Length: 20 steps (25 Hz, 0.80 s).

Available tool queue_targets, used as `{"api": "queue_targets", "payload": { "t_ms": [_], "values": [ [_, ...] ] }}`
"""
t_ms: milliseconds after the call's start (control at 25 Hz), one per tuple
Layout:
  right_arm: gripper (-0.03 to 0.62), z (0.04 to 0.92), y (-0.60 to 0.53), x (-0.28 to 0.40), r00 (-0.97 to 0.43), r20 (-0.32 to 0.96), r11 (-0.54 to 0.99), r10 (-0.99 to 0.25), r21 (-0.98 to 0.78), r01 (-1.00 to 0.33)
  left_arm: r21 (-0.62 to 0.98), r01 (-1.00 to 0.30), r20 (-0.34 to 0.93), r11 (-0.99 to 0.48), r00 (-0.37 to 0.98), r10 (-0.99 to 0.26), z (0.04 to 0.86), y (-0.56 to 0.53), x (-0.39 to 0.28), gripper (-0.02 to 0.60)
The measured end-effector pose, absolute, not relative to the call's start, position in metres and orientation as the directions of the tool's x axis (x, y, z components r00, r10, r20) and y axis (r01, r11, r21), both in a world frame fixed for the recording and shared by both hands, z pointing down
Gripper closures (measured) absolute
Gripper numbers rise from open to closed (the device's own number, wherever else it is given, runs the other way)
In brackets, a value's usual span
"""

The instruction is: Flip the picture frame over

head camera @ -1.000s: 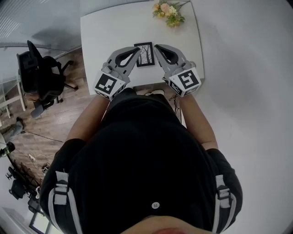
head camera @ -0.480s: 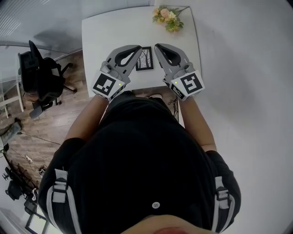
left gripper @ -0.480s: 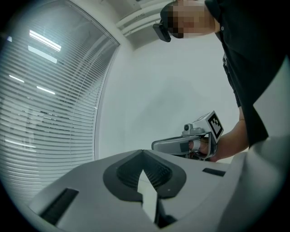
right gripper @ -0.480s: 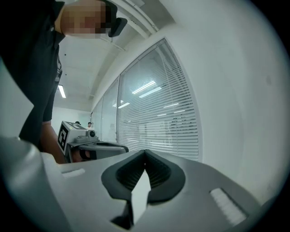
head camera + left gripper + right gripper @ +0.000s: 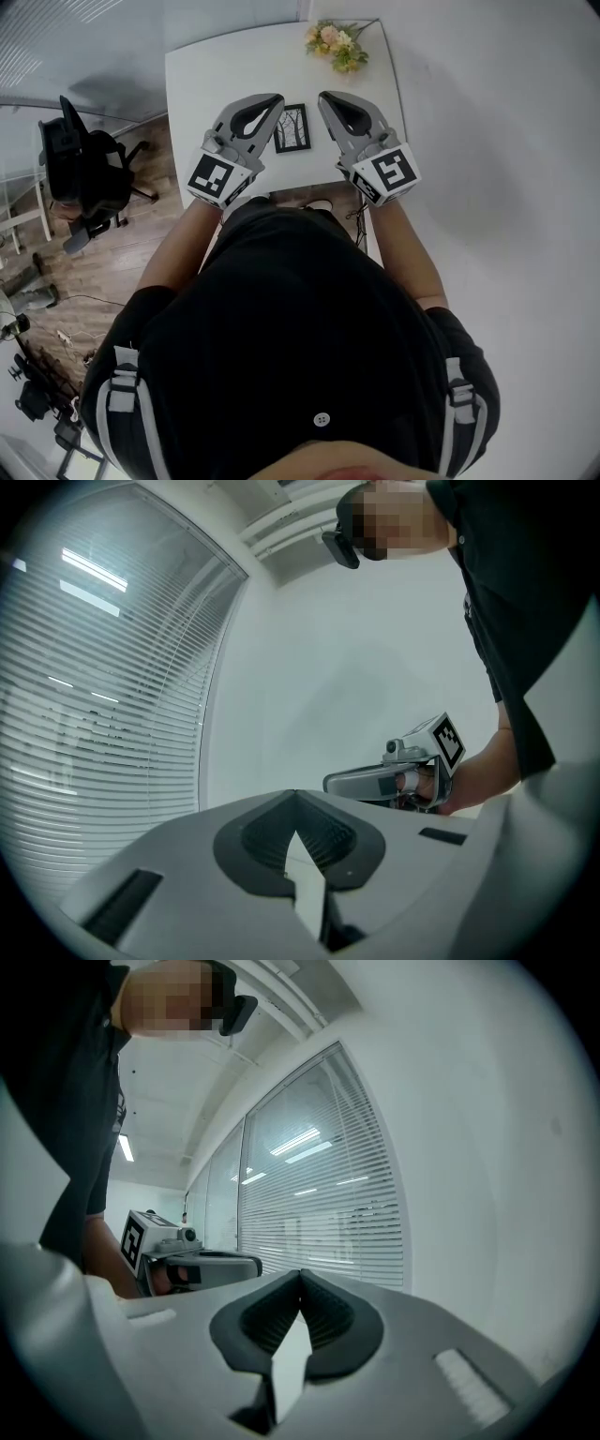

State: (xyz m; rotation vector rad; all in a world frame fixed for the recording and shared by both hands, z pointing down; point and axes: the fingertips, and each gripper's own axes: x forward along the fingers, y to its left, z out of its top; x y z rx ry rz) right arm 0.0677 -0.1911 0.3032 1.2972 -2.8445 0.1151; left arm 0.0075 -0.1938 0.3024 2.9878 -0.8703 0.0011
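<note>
- A person standing at a white bench (image 5: 225,66) holds the left gripper (image 5: 275,99) and the right gripper (image 5: 326,97) out level. The picture frame (image 5: 292,128) lies flat on the bench between them, near its front edge.
- The left gripper's fingers (image 5: 309,832) are closed tip to tip with nothing between them. Its own view takes in only a wall, window blinds and the other tool, not the frame.
- The right gripper's fingers (image 5: 314,1312) are likewise pressed together and empty. That view looks out across the room at the blinds (image 5: 319,1194), so neither tool has hold of anything.
- The frame shows its picture side, a dark border around pale tree shapes. It appears to touch neither gripper.
- With both tools empty and aimed over the frame rather than down at it, the hands look parked on either side. Whether the flip is finished or not yet begun cannot be told from the frame's face alone.
- A bunch of flowers (image 5: 336,37) sits at the far edge of the bench, well apart from the frame and clear of any turning move.
- An office chair (image 5: 80,169) stands on the floor to the person's left, playing no part.
</note>
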Motion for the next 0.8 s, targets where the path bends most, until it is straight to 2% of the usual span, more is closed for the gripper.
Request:
{"api": "queue_targets", "payload": {
  "t_ms": [800],
  "values": [
    [0.585, 0.312, -0.194, 0.068, -0.669, 0.055, 0.662, -0.741, -0.107, -0.742, 0.025, -0.566, 0.047, -0.824, 0.824, -0.565, 0.316, -0.200, 0.002, 0.577]
  ]
}}
